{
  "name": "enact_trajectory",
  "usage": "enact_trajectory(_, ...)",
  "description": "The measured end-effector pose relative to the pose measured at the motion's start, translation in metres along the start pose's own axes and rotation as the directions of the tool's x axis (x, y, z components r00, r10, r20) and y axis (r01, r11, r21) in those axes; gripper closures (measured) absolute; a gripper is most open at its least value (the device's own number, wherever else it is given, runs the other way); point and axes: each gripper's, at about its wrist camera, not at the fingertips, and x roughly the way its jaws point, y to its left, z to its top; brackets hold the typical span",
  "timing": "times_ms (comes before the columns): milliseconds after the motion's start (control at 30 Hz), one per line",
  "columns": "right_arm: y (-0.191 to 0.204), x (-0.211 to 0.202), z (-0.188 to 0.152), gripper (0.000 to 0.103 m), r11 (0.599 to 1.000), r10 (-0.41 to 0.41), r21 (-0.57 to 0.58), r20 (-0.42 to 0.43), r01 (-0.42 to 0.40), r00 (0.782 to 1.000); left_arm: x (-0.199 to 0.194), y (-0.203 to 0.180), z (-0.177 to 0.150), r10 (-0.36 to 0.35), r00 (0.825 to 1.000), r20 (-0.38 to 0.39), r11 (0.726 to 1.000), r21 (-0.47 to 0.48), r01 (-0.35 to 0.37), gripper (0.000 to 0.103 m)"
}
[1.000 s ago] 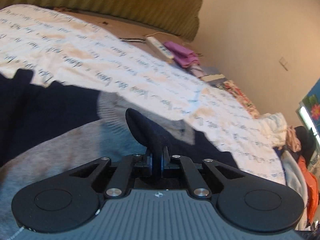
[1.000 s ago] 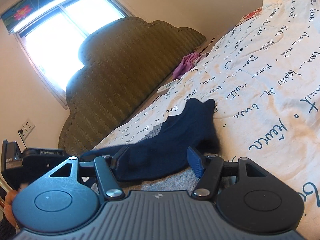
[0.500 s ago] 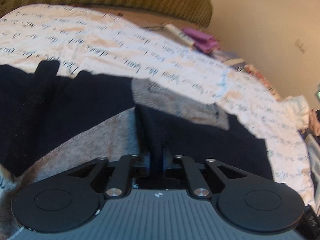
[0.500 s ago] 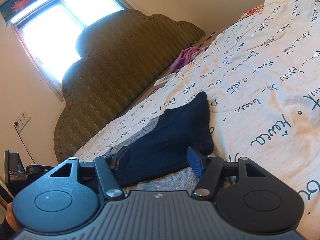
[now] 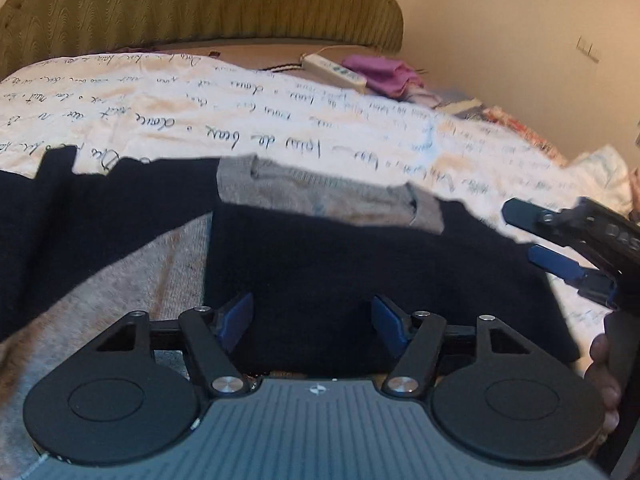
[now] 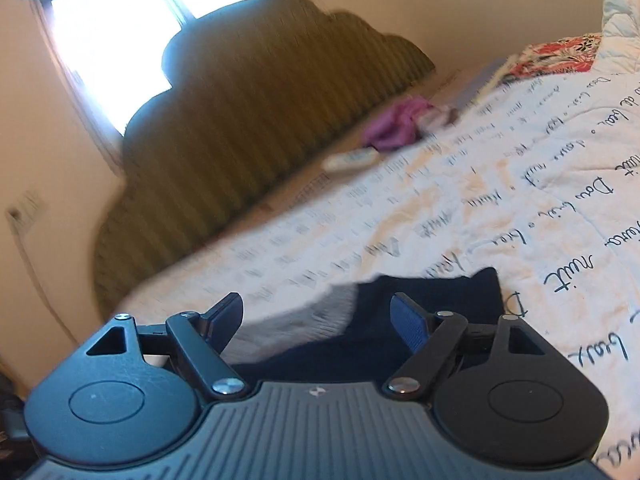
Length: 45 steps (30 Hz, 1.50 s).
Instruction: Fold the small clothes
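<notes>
**Both grippers stand open over a navy-and-grey garment on the bed**

At the far left of the left wrist view, a navy sleeve lies flat across the white quilted bedspread printed with dark handwriting [image 5: 280, 136]. It belongs to the small grey knit garment with navy panels [image 5: 340, 264], spread on the bed with its grey ribbed collar toward the olive padded headboard [image 5: 200, 4]. A navy panel is folded across the middle, and grey knit shows to its left.

The left gripper [image 5: 313, 317] sits low over that navy panel, its blue-padded jaws spread wide with nothing between them.

Further right, beyond the bedspread, a white power strip [image 5: 334, 72] and a crumpled magenta cloth [image 5: 384, 76] lie near the headboard.

At the right edge, the right gripper [image 5: 532, 236] hangs just beside the garment's edge, jaws apart and empty. Its own camera shows the same wide gap over navy fabric and blurred grey ribbing.
</notes>
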Motion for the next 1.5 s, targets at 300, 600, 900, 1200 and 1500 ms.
enact_trajectory(300,-0.032,0.017,-0.026,0.022,0.999,-0.045,-0.022,-0.011,0.045,0.999,0.003,-0.002,-0.016,-0.008,0.998,0.060,0.993,0.117,0.001,0.027)
enact_trajectory(600,-0.040,0.016,-0.023,0.022,1.000,0.004,0.027,0.002,-0.004,1.000,-0.099,0.119,0.003,0.107,0.930,0.351,0.981,-0.190,-0.041,0.007)
enact_trajectory(900,-0.038,0.016,-0.023,0.022,1.000,-0.009,0.005,-0.001,0.009,1.000,-0.120,0.346,0.002,0.403,0.896,0.184,0.551,-0.831,-0.077,0.014)
enact_trajectory(1200,-0.033,0.017,-0.024,0.020,1.000,-0.012,-0.003,-0.002,0.012,1.000,-0.098,0.374,0.017,0.481,0.867,0.128,0.591,-0.778,-0.213,0.047)
enact_trajectory(1500,-0.034,0.017,-0.024,0.020,1.000,-0.012,-0.001,-0.001,0.012,1.000,-0.101,0.333,0.031,0.612,0.775,0.159,0.690,-0.586,-0.424,0.098)
